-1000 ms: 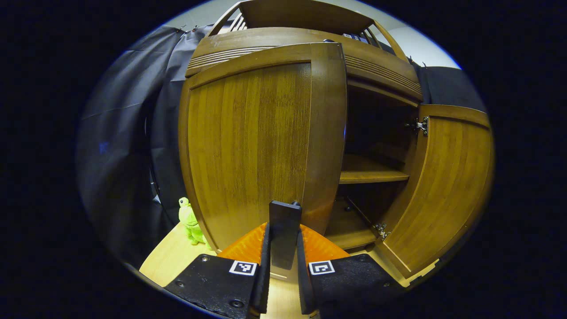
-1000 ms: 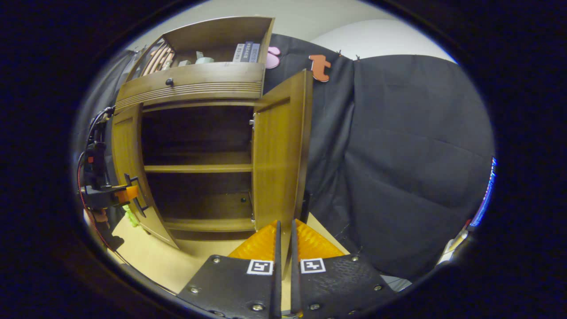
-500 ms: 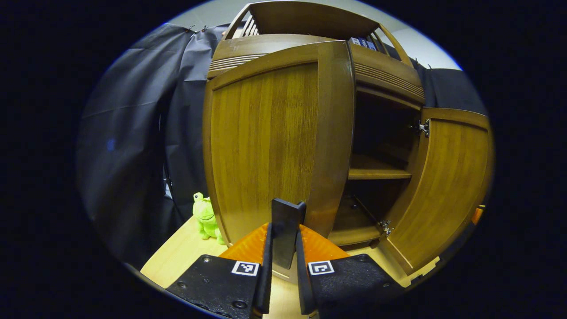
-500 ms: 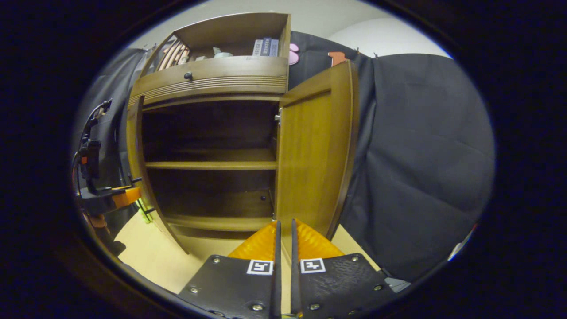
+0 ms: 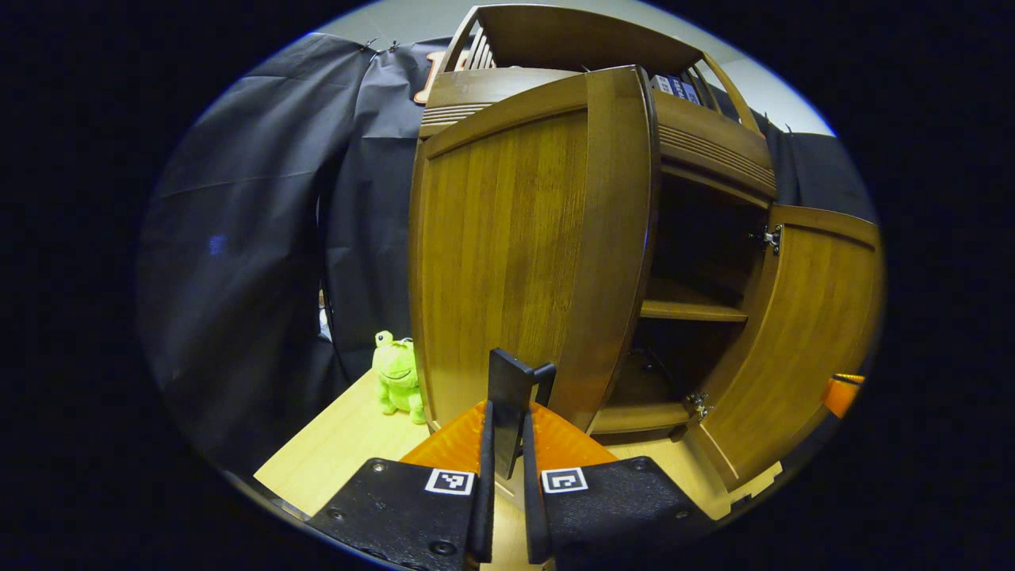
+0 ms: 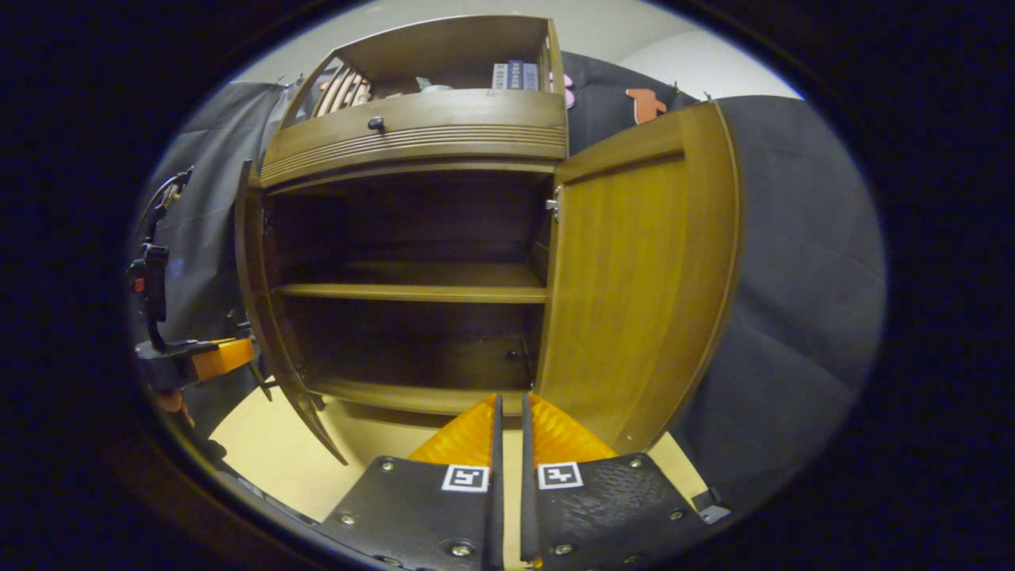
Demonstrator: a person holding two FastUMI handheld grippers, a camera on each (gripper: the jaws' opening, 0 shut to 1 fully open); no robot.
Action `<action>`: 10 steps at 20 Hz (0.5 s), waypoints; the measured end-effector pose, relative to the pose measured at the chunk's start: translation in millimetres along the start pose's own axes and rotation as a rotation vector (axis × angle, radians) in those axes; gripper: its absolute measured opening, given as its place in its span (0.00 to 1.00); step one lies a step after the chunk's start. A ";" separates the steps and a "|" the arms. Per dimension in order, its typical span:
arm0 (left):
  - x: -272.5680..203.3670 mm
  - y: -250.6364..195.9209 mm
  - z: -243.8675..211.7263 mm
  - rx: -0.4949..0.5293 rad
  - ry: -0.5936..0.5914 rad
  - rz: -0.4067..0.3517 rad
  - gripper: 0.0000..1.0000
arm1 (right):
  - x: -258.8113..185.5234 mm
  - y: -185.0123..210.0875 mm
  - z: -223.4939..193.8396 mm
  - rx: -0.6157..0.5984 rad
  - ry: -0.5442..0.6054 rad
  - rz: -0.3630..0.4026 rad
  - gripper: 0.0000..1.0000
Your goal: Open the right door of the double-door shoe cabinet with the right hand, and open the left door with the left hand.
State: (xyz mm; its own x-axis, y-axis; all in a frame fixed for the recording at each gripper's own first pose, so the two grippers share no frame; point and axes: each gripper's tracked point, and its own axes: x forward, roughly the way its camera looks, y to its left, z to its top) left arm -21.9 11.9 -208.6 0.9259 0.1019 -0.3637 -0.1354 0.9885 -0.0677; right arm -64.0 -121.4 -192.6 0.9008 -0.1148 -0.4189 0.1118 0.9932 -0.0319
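Left gripper [image 5: 504, 444] fingers clenched on the dark handle [image 5: 508, 396] of the left door [image 5: 507, 254], door swung out, green frog toy [image 5: 396, 373] on the table [image 5: 333, 452] just left of it. Right door [image 6: 634, 285] hangs open; right gripper [image 6: 507, 468] fingers nearly together, grasping nothing, just in front of the cabinet [image 6: 412, 143].

The left tongs [image 5: 504, 444] carry black screwed plates with square checkered markers. Ridged orange wedges sit behind them. The right tongs [image 6: 507, 444] look alike.
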 end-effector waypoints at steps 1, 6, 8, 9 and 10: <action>-2.8 2.5 -0.3 -0.016 0.004 -0.011 0.17 | 1.8 5.1 -0.2 -0.004 0.002 0.014 0.08; -12.3 12.6 -2.1 -0.101 0.024 -0.046 0.17 | 10.8 29.7 -2.3 -0.006 0.011 0.082 0.08; -14.6 20.2 -3.5 -0.044 0.016 -0.007 0.13 | 13.3 37.6 1.8 -0.010 0.009 0.103 0.08; -16.7 25.1 -3.0 -0.021 0.011 0.008 0.12 | 14.8 41.0 3.9 -0.012 0.007 0.112 0.08; -18.5 29.6 -2.5 -0.013 0.009 0.016 0.09 | 16.4 43.6 4.1 -0.013 0.006 0.119 0.08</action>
State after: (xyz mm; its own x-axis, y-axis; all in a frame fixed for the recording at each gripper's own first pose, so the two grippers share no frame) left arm -43.9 39.0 -206.2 0.9203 0.1163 -0.3735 -0.1544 0.9853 -0.0735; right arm -42.6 -80.0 -197.1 0.9047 0.0042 -0.4261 -0.0012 1.0000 0.0072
